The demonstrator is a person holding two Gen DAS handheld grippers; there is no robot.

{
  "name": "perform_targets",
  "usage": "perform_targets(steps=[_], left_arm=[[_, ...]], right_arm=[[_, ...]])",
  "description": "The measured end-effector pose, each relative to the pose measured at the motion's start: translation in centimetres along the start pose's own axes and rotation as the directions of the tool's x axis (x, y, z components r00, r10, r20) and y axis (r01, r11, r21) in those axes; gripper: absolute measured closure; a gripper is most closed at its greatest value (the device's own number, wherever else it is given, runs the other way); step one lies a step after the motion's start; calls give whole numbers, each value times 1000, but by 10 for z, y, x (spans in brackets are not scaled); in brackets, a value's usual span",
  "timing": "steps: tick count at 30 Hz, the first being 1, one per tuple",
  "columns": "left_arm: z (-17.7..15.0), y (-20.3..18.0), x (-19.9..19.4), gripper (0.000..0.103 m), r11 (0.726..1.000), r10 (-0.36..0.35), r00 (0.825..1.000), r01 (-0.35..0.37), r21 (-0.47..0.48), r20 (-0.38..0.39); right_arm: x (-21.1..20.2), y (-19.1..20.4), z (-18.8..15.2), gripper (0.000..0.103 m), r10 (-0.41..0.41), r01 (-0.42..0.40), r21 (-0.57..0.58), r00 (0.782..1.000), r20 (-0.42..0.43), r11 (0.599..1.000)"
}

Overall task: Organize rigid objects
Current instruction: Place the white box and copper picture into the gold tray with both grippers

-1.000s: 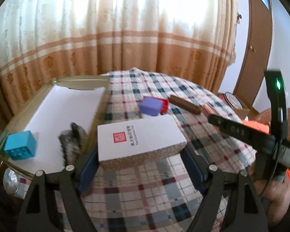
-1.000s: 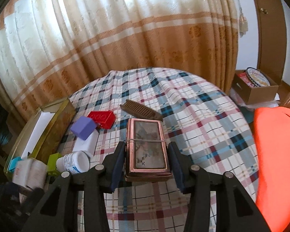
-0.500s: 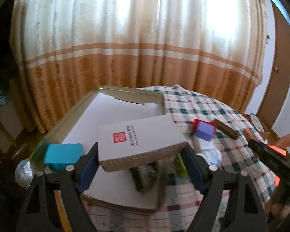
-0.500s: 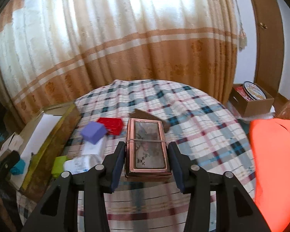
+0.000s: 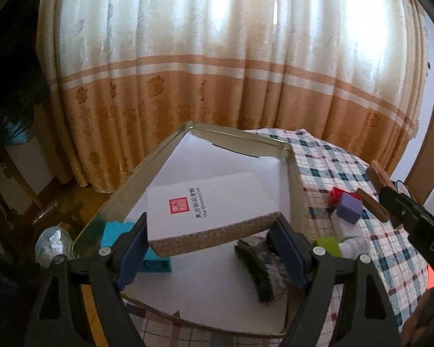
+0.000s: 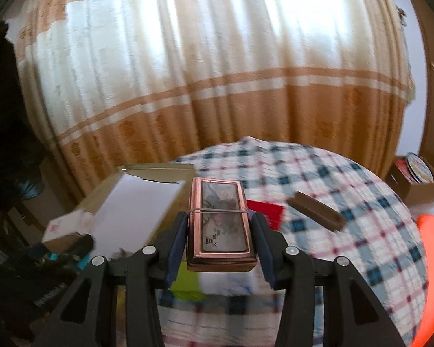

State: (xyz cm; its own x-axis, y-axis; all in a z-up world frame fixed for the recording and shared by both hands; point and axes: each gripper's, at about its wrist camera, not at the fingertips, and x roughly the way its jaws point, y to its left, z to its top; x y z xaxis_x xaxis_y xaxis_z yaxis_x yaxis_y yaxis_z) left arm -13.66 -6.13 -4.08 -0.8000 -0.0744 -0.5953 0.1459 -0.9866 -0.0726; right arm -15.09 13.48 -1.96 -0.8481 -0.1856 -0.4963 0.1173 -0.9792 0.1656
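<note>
My left gripper [image 5: 211, 241] is shut on a white cardboard box [image 5: 208, 209] with a red stamp, held above the white-lined gold tray [image 5: 240, 141]. In the tray lie a cyan block [image 5: 115, 231] and a dark hair clip [image 5: 263, 269]. My right gripper [image 6: 220, 245] is shut on a copper-framed box [image 6: 220, 222], held over the checked table beside the tray [image 6: 147, 196]. The white box and left gripper also show in the right wrist view [image 6: 66, 228].
On the checked tablecloth [image 5: 390, 245] right of the tray lie a purple block [image 5: 348, 208], a red brick [image 5: 335, 195], a green block [image 5: 328, 244], a white bottle [image 5: 354, 244] and a brown wooden comb [image 6: 315, 209]. Curtains hang behind. A cardboard box [image 6: 419, 179] stands far right.
My left gripper has carried the white box left from the table to over the tray. My right gripper has moved left toward the tray with the copper box.
</note>
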Motion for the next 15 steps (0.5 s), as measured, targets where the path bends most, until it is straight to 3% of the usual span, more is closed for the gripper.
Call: perform_targets(steps=[15], left_arm=[[7, 17, 27, 21, 997, 61, 996, -63, -36, -60]], right_arm=[[41, 61, 14, 56, 47, -50, -99, 998, -33, 994]])
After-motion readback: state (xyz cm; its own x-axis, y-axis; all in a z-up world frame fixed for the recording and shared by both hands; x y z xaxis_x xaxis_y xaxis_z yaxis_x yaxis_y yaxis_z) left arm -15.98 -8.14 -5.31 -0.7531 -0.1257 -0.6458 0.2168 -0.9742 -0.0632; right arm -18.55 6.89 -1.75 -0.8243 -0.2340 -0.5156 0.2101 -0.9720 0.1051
